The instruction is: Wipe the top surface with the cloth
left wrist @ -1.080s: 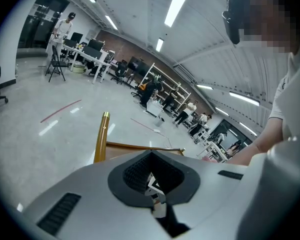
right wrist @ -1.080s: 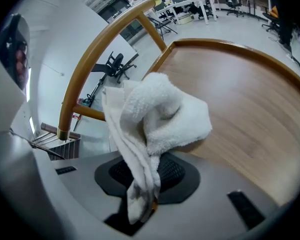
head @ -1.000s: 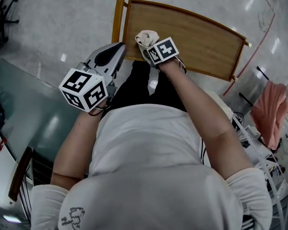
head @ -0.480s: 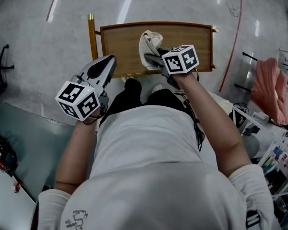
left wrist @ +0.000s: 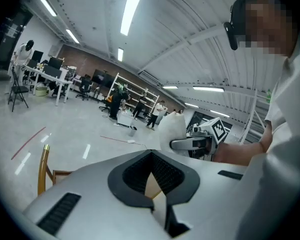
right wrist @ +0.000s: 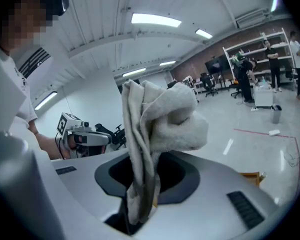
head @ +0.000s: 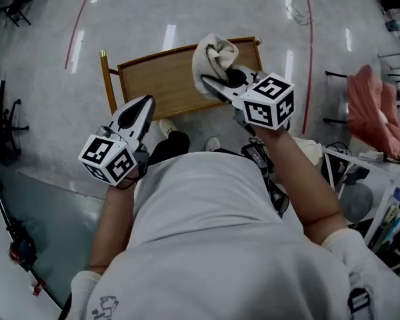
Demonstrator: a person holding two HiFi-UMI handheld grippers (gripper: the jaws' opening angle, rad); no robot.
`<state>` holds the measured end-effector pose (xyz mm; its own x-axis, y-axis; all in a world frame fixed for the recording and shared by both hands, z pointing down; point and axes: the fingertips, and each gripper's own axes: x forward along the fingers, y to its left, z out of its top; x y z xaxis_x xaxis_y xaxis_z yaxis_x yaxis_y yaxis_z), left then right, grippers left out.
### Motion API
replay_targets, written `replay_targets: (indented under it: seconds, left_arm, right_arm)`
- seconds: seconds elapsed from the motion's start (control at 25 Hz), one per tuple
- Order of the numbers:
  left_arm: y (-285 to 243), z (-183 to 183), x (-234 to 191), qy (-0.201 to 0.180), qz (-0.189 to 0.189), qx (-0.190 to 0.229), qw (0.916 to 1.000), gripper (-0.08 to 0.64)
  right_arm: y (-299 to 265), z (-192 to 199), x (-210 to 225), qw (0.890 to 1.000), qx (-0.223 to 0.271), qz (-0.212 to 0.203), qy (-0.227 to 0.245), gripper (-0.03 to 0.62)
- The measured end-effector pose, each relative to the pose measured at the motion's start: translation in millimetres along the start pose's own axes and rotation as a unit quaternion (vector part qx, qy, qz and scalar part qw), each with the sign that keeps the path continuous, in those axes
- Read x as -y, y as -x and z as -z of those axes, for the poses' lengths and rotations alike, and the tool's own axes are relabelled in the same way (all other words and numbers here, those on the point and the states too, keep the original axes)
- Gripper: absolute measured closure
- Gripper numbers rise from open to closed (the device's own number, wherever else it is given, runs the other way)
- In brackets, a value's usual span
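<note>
grey polished floor (head: 67, 139) fills most of the head view, and on it stands the wooden top surface (head: 157, 85), a brown panel with a raised rim and a brass-capped post (head: 104, 55) at its left corner. the person's pale shirt (head: 213, 232) covers the lower half of that view, both forearms reaching forward.

the left gripper (head: 145, 102) hangs over the near left edge of the wood. its own view shows the jaws drawn together with nothing between them (only a sliver of tan wood shows through the notch between the dark pads), and it touches nothing.

the right gripper (head: 212, 83) sits over the far right part of the top, jaws clamped on the cloth (head: 217, 55). the right gripper view shows a flat fold of the cream cloth pinched deep between the jaws, with the rest bunched in a loose knot above them.

from the head view the cloth overlaps the far right corner of the wood, and contact cannot be judged there. the right gripper view adds what that one lacks: the cloth stands against ceiling and open room, with only a small strip of wood low at the right. the left gripper view shows the cloth from the side, rising upright from the other tongs.
</note>
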<state>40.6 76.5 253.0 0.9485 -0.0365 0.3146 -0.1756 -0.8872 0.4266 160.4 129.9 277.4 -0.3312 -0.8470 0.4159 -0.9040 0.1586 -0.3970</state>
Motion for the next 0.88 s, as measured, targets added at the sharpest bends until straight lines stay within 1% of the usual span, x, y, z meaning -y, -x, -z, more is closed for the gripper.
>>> replay_targets:
  seconds: [0.12, 0.24, 0.48, 0.64, 0.8, 0.88]
  left_arm:
    - [-3.2, -0.7, 44.1, -0.028, 0.006, 0.009, 0.9996, 0.553]
    - [-2.3, -2.5, 84.1, -0.046, 0.007, 0.028, 0.9986, 0.552]
    - [20.8, -10.9, 143.5, -0.057, 0.009, 0.057, 0.9967, 0.554]
    - [41.5, -20.8, 163.1, -0.072, 0.011, 0.077, 0.9944, 0.554]
    - [66.3, -24.7, 169.4, -0.094, 0.009, 0.085, 0.9919, 0.554]
    - [79.4, -24.1, 171.6, -0.103, 0.014, 0.087, 0.9908, 0.554]
  right_arm:
    - [47.7, -4.1, -11.9, 0.999, 0.039, 0.005, 0.019, 0.491]
    - [88.0, -1.6, -24.2, 0.998, 0.063, 0.002, 0.031, 0.491]
    - [129.1, -0.1, -63.9, 0.994, 0.090, -0.009, 0.061, 0.491]
    - [137.6, -3.9, -93.3, 0.991, 0.106, -0.014, 0.074, 0.491]
    - [135.0, -3.3, -127.1, 0.990, 0.117, -0.027, 0.070, 0.491]
    - [133.0, -1.4, -145.1, 0.989, 0.125, -0.027, 0.072, 0.491]
